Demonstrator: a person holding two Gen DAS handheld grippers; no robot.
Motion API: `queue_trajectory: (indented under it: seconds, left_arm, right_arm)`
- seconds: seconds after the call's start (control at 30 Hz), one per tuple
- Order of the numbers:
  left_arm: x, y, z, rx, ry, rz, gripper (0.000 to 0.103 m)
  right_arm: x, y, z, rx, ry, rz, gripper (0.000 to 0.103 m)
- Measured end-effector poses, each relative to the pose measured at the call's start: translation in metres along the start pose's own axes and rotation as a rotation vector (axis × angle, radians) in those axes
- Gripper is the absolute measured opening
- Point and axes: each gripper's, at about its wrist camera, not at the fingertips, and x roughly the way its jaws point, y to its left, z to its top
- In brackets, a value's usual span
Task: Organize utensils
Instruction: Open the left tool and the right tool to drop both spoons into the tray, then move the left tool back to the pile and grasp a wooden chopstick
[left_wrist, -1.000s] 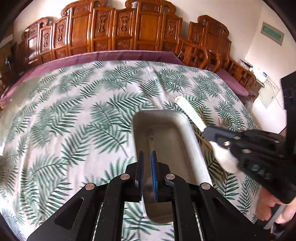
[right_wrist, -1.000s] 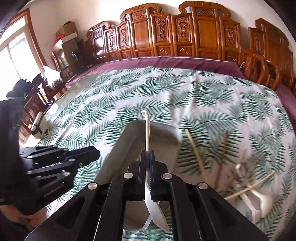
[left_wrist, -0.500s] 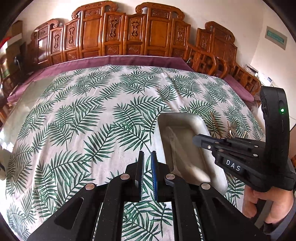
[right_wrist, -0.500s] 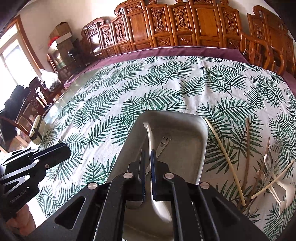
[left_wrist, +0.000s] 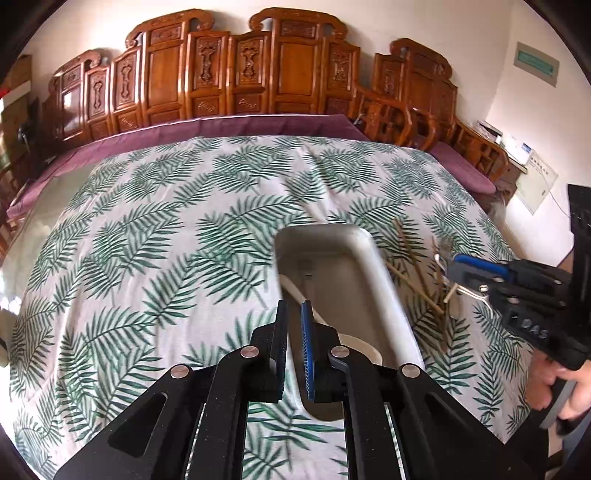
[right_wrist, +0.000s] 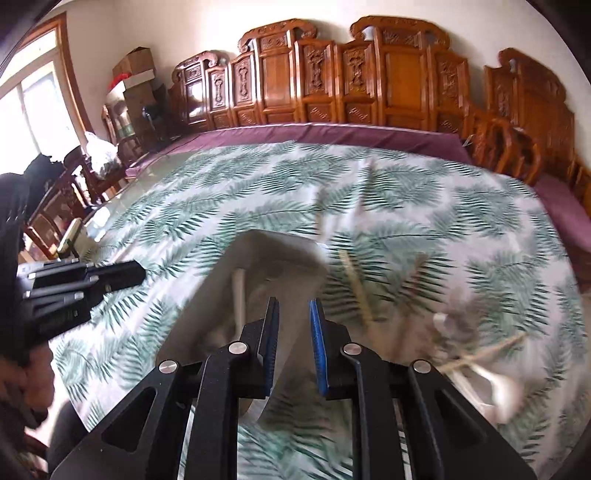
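On the palm-leaf-printed tablecloth (left_wrist: 155, 236), seen from our left wrist camera, sits the long pale grey rectangular tray (left_wrist: 373, 266), its near end reaching under our left gripper (left_wrist: 293, 347). That gripper hangs just above the tray's near left corner, its blue-padded fingers (left_wrist: 307, 354) parted by a narrow gap and holding nothing. Inside the tray lies a white plastic spoon (left_wrist: 295, 291), handle pointing to the far end and its bowl near our fingertips. To the right of the tray, a loose heap of wooden chopsticks and metal utensils (left_wrist: 424, 280) rests on the cloth, just beside the tray wall. Our right gripper (left_wrist: 452, 271) reaches in from the right edge with its tips over that heap; from this side we cannot tell how wide its jaws stand. Carved wooden chairs (left_wrist: 258, 74) line the far wall.

From the right wrist camera, much blurred, our right gripper (right_wrist: 293, 347) shows its blue pads (right_wrist: 318, 347) spread clearly apart with nothing between them. It hovers above the tray's (right_wrist: 207, 310) right rim. The spoon's white handle (right_wrist: 239, 291) shows inside the tray. The heap of utensils (right_wrist: 476, 354) lies smeared on the cloth at right, near but apart from our fingers. Our left gripper (right_wrist: 142, 275) shows at the left edge, well apart.
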Motion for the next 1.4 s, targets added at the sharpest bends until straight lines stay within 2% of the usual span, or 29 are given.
queue_trajectory:
  seconds: [0.27, 0.7, 1.0, 1.07, 1.4]
  left_arm:
    - [0.009, -0.055, 0.004, 0.052, 0.003, -0.058, 0.006]
    - [0.051, -0.127, 0.004, 0.091, 0.068, -0.081, 0.007]
    - [0.105, -0.154, 0.02, 0.064, 0.129, -0.041, 0.009]
    - [0.117, -0.155, 0.023, 0.05, 0.14, -0.029, 0.019]
    - [0.171, -0.157, 0.027, 0.015, 0.236, 0.074, 0.019]
  right_arm:
    - [-0.041, -0.062, -0.038, 0.023, -0.015, -0.085, 0.02]
    - [-0.037, -0.106, -0.074, 0.059, 0.01, -0.096, 0.02]
    - [-0.025, -0.132, -0.084, 0.083, 0.048, -0.108, 0.021]
    - [-0.024, -0.137, -0.085, 0.097, 0.051, -0.107, 0.021]
    - [-0.024, -0.148, -0.086, 0.122, 0.052, -0.102, 0.021]
